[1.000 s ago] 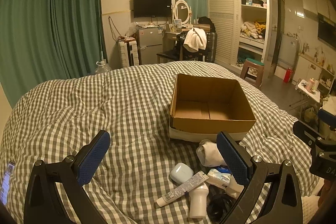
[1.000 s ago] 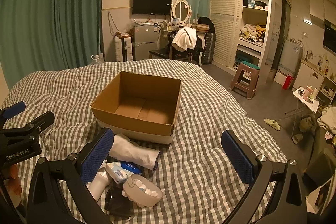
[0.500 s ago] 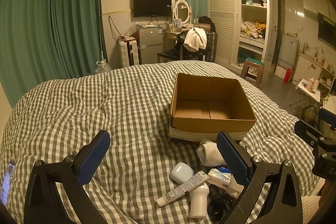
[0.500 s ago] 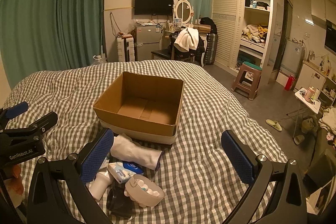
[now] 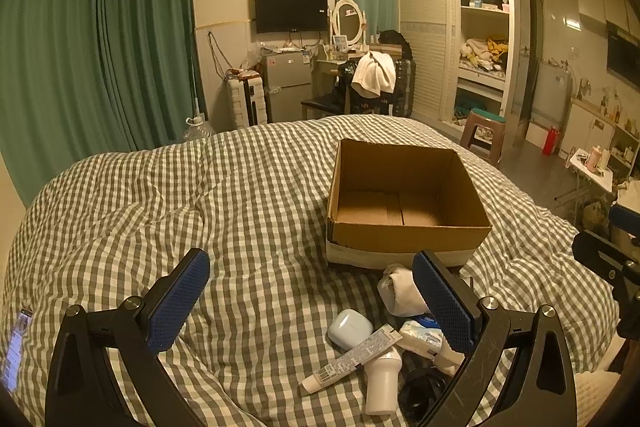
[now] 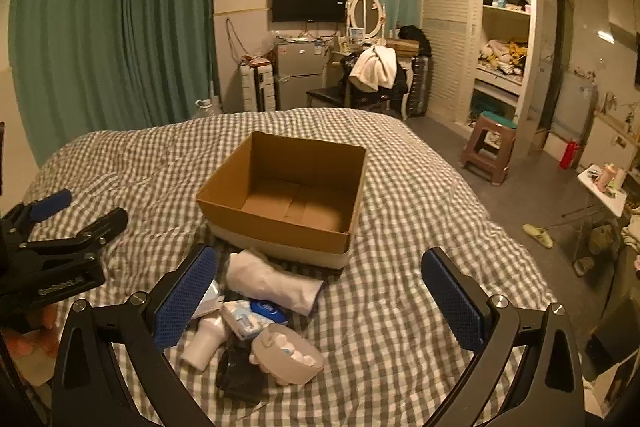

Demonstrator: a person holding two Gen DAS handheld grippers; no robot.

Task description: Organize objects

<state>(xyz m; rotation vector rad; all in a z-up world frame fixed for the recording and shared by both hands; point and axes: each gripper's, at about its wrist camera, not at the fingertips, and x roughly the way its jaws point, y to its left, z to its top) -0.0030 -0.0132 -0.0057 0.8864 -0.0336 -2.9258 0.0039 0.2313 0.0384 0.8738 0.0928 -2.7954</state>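
Note:
An empty open cardboard box [image 5: 404, 203] [image 6: 288, 195] sits on the checked bed. In front of it lies a pile: a rolled white sock [image 5: 400, 291] [image 6: 272, 281], a pale earbud case [image 5: 350, 323], a tube [image 5: 352, 357], a white bottle [image 5: 382, 381] [image 6: 204, 341], a tissue pack [image 5: 420, 333] [image 6: 248, 317], a black item [image 6: 240, 373] and a white bowl-shaped holder [image 6: 288, 353]. My left gripper [image 5: 312, 301] is open above the bed, just left of the pile. My right gripper [image 6: 320, 297] is open above the pile's right side.
The checked duvet [image 5: 160, 207] covers the bed. A phone [image 5: 16, 343] lies at its left edge. A stool [image 6: 488, 151], wardrobe [image 6: 480, 39], chair with clothes [image 6: 372, 79] and fridge [image 6: 298, 75] stand beyond the bed.
My right gripper has shifted slightly, so the box and pile sit a little further right in its view. My left gripper has barely moved.

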